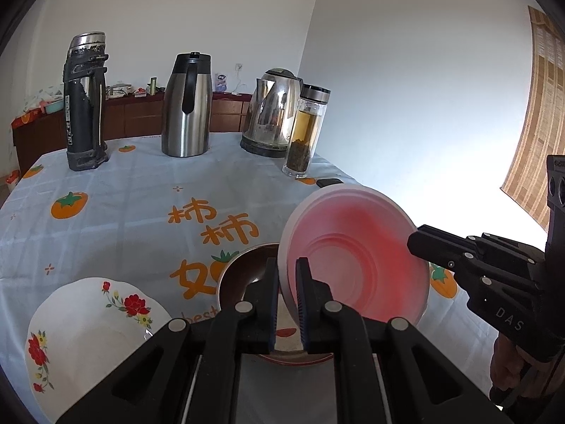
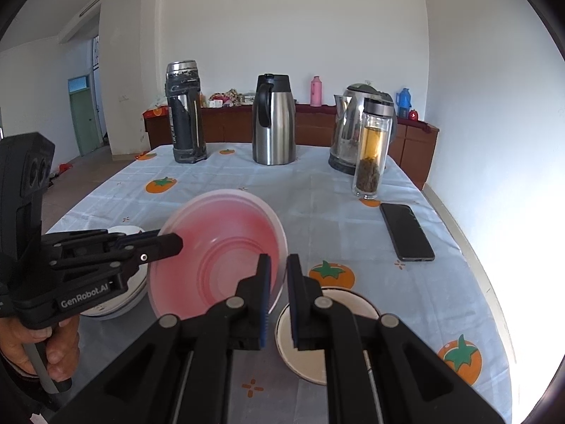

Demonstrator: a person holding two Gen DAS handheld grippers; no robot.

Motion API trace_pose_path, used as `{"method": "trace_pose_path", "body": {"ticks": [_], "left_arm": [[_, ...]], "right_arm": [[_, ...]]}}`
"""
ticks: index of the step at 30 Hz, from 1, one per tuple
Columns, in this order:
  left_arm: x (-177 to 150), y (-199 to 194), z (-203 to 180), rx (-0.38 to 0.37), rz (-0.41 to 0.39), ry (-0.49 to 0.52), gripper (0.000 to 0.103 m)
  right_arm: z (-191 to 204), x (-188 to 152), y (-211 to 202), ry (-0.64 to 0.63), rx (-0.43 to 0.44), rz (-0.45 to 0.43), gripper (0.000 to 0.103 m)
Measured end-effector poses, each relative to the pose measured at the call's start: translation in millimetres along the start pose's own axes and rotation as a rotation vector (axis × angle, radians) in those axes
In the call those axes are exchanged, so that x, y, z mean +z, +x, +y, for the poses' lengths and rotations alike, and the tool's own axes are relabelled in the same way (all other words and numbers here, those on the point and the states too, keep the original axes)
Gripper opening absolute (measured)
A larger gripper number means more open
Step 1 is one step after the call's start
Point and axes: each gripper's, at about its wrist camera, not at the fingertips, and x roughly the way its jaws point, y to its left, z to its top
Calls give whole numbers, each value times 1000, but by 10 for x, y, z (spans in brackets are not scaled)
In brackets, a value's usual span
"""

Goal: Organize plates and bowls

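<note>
Item: pink bowl [image 1: 353, 258], tilted, lifted off desk [image 1: 141, 212]. Left claw [image 1: 287, 304] & right claw [image 2: 277, 304] both clenched on its rim, opp. sides. Step: carrying. Metal bowl [image 1: 243, 268] directly under pink bowl; next, prob. lower level into it.

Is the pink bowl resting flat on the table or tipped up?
Tipped up, off the table: the pink bowl stands on edge, its hollow facing the cameras, the left gripper and right gripper each clamped on its rim.
</note>
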Motion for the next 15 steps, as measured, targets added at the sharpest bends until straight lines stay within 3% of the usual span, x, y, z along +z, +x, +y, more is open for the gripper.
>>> {"method": "trace_pose_path", "body": {"ticks": [15], "left_arm": [[-18, 31, 54, -3, 17, -17, 11]], "right_arm": [[18, 68, 218, -18, -28, 48, 9]]}}
